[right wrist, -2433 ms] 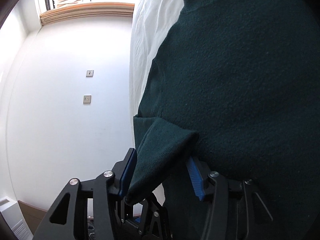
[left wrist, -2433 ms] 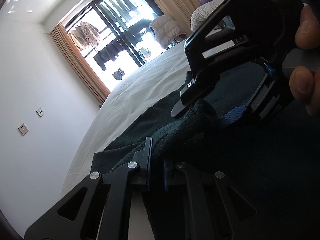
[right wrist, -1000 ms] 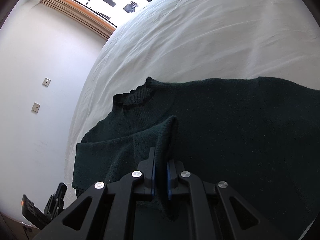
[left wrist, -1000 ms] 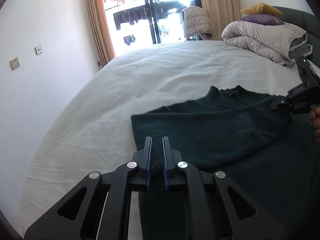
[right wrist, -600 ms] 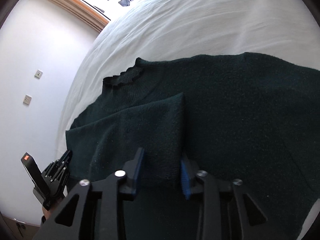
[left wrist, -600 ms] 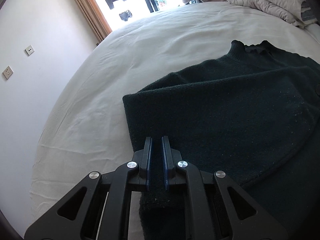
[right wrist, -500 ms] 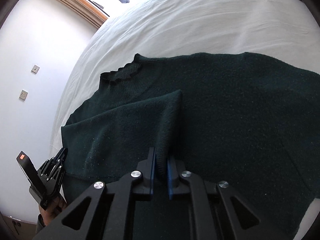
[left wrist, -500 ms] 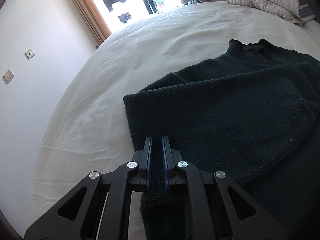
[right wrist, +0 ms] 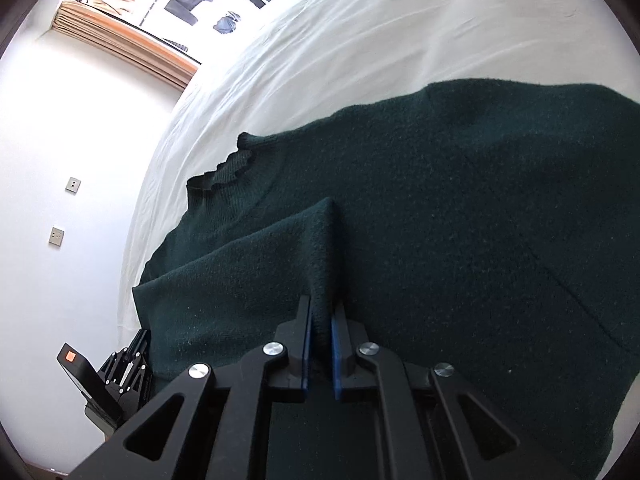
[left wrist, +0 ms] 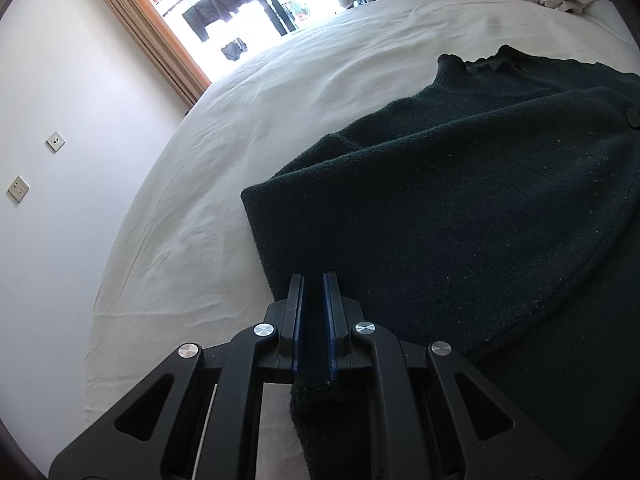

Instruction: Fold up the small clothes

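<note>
Right wrist view shows your right gripper (right wrist: 320, 322) pinching the folded-over sleeve edge at lower centre, while your left gripper (left wrist: 314, 304) clamps the dark green sweater (left wrist: 460, 208) on the white bed (left wrist: 224, 184), likely keeping the fold taut.
</note>
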The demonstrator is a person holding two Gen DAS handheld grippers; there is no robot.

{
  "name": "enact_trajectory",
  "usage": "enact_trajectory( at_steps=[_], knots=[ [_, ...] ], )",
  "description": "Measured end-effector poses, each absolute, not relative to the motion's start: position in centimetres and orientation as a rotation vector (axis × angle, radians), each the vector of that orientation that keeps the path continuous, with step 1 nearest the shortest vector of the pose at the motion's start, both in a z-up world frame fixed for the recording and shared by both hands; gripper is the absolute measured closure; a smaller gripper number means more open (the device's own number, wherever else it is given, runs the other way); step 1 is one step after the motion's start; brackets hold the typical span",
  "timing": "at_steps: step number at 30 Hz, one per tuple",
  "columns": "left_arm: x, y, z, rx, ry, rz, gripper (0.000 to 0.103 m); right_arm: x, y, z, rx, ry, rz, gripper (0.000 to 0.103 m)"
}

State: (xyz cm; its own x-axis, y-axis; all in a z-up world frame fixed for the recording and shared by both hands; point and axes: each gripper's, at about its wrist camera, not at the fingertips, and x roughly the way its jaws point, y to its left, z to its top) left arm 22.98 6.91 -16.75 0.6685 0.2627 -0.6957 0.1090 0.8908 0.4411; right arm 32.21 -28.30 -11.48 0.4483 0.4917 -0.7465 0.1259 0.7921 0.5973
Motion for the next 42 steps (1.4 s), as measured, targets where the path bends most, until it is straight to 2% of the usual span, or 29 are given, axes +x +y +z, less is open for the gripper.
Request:
enact_trajectory(
  at_steps=[7,10,11,16,20,22,23,24,25,26,28,29,33,35,36,37,38,40,42],
  knots=[
    [22.7,6.7,-16.5,0.478,0.841,0.105,0.094,31.7,-28.1,-10.7,0.535,1.094,0.198,0.094],
    [22.2,6.8,-15.1,0.460,0.834,0.110,0.094,30.4,-28.8,-9.1,0.463,1.093,0.079,0.069],
    [22.2,6.9,-14.6,0.446,0.824,0.113,0.094,30.0,-29.0,-8.3,0.446,1.064,0.049,0.068],
    [23.9,5.8,-13.6,0.445,0.824,0.099,0.094,30.7,-26.0,-6.2,0.563,0.974,0.343,0.068],
    [25.5,5.5,-16.3,0.489,0.883,0.128,0.094,33.1,-22.0,-8.1,0.624,0.974,0.498,0.068],
    [24.8,5.7,-16.8,0.524,0.836,0.133,0.094,34.3,-21.2,-10.4,0.669,1.032,0.513,0.067],
    [24.5,5.8,-17.0,0.540,0.826,0.138,0.094,34.7,-21.2,-11.7,0.671,1.056,0.487,0.069],
    [24.2,5.9,-17.1,0.549,0.820,0.139,0.094,34.7,-21.9,-12.7,0.687,1.034,0.484,0.078],
    [24.0,6.0,-17.1,0.552,0.814,0.139,0.094,34.7,-23.0,-13.4,0.727,1.017,0.485,0.098],
    [23.8,6.2,-17.2,0.551,0.811,0.138,0.094,34.6,-24.5,-14.2,0.794,1.014,0.485,0.103],
    [23.7,6.3,-17.2,0.550,0.808,0.141,0.094,33.9,-27.1,-14.7,0.906,0.972,0.466,0.103],
    [23.7,6.2,-17.4,0.558,0.805,0.148,0.094,33.3,-28.2,-13.9,0.867,0.954,0.387,0.102],
    [23.4,5.6,-17.9,0.597,0.785,0.173,0.094,31.7,-27.2,-11.2,0.872,0.875,0.522,0.083],
    [23.3,5.7,-18.0,0.595,0.786,0.172,0.094,31.6,-25.1,-11.1,0.784,0.915,0.526,0.044],
    [23.2,5.8,-18.0,0.591,0.786,0.169,0.094,31.7,-24.5,-11.7,0.756,0.946,0.511,0.039],
    [23.2,5.9,-18.0,0.588,0.787,0.167,0.094,31.7,-24.6,-12.5,0.743,0.947,0.506,0.048],
    [23.6,5.5,-18.1,0.587,0.787,0.167,0.094,31.6,-25.2,-12.9,0.749,0.929,0.499,0.066],
    [23.7,5.4,-18.2,0.587,0.786,0.167,0.094,31.1,-28.5,-14.0,0.850,0.945,0.465,0.085],
    [23.8,5.5,-18.1,0.588,0.785,0.168,0.094,29.3,-33.3,-14.1,0.893,0.903,0.362,0.088]
  ],
)
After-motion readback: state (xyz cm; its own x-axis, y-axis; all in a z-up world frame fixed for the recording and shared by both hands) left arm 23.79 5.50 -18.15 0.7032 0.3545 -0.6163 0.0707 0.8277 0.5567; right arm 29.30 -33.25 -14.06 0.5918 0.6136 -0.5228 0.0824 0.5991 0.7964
